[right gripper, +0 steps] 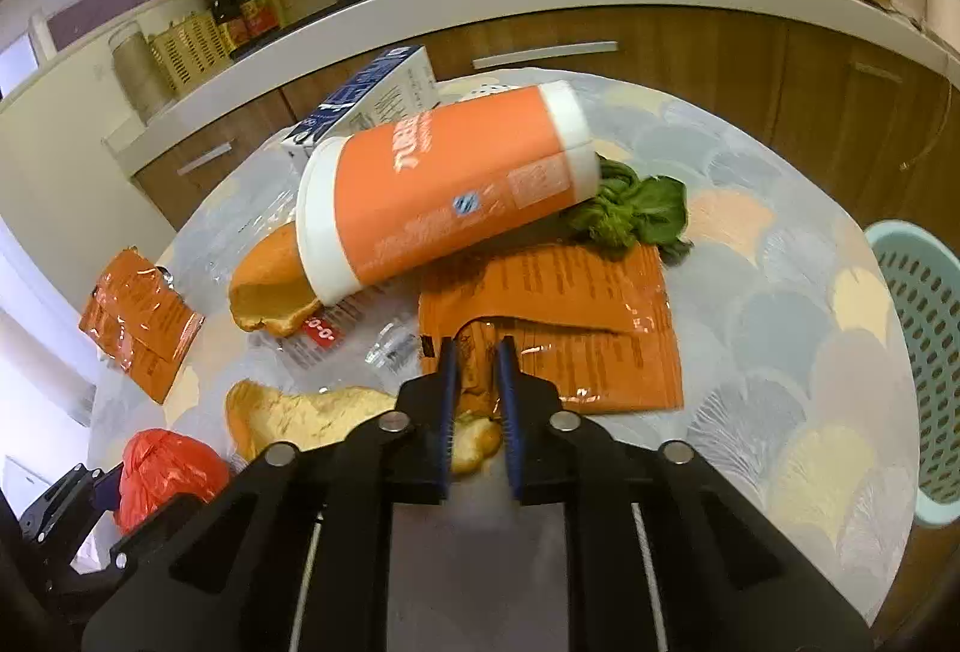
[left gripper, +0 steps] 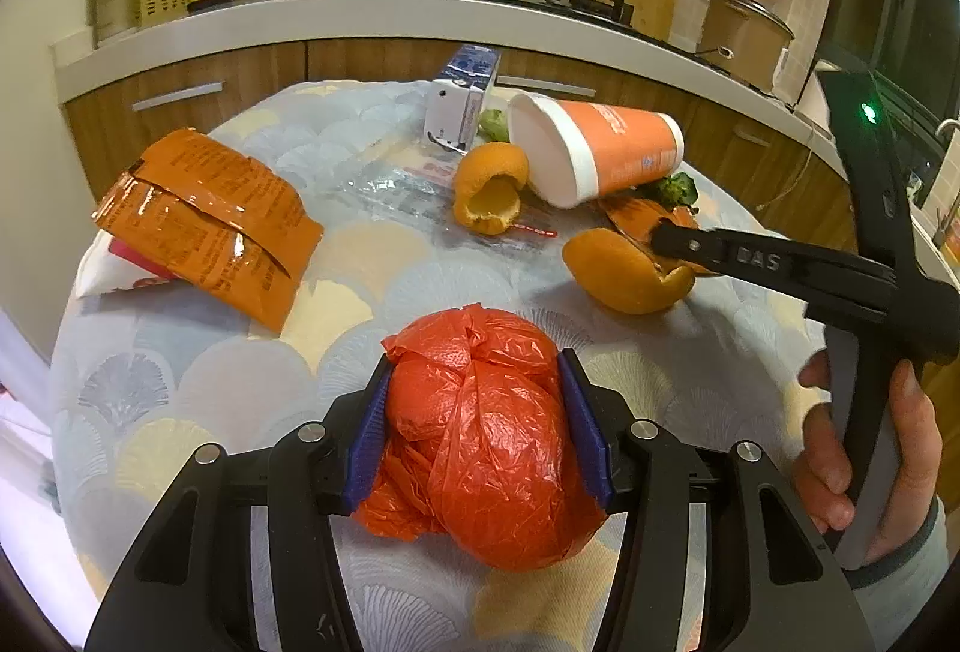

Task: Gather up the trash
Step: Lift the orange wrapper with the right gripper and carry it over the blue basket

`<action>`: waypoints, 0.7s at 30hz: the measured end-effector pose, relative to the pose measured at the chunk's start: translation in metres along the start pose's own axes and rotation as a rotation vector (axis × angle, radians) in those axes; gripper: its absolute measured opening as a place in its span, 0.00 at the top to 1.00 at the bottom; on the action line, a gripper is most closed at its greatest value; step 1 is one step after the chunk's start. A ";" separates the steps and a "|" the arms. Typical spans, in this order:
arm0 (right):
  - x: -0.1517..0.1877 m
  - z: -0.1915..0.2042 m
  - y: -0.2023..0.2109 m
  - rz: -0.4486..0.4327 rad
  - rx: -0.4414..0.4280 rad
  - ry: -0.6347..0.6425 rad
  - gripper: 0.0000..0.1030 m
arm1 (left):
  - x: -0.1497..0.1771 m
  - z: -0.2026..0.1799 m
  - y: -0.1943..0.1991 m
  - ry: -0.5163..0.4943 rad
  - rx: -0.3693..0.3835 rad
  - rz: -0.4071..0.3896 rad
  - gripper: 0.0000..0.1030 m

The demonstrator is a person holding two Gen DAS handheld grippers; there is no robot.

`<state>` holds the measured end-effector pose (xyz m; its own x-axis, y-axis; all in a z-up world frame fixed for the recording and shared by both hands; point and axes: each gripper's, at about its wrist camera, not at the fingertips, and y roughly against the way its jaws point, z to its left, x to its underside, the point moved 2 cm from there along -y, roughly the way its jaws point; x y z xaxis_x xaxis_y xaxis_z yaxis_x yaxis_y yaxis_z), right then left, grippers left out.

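Left tongs clamped on my red bag; right tongs nearly closed around orange wrapper edge, basket to right.

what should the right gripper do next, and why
Probably close and lift. The right gripper has its narrowly parted fingers around the torn edge of the orange wrapper, not clearly pinching yet. The left gripper already holds the red bag.

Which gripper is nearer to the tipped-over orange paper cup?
Right. The right gripper sits over the torn orange foil wrapper just in front of the orange paper cup; the left gripper holds the crumpled red plastic bag at the table's near edge.
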<state>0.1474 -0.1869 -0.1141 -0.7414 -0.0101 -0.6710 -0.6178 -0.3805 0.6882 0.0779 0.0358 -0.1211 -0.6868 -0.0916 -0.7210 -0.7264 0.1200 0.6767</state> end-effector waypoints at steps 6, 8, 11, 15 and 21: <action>0.005 -0.010 0.040 -0.056 0.022 0.022 0.92 | 0.000 0.007 0.007 0.033 0.024 -0.033 0.51; 0.008 -0.014 0.049 -0.054 0.020 0.037 0.92 | 0.000 0.007 0.008 0.038 0.028 -0.038 0.51; 0.019 -0.027 0.054 -0.031 0.026 0.057 0.92 | 0.002 0.005 0.011 0.032 0.038 -0.047 0.51; 0.031 -0.043 0.059 -0.003 0.024 0.060 0.90 | 0.001 0.003 0.010 0.024 0.039 -0.046 0.51; 0.034 -0.051 0.072 -0.033 0.032 0.077 0.41 | 0.001 0.003 0.010 0.018 0.042 -0.042 0.51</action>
<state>0.0907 -0.2623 -0.1016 -0.6986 -0.0695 -0.7121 -0.6509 -0.3516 0.6729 0.0704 0.0397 -0.1157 -0.6567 -0.1155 -0.7453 -0.7529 0.1571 0.6391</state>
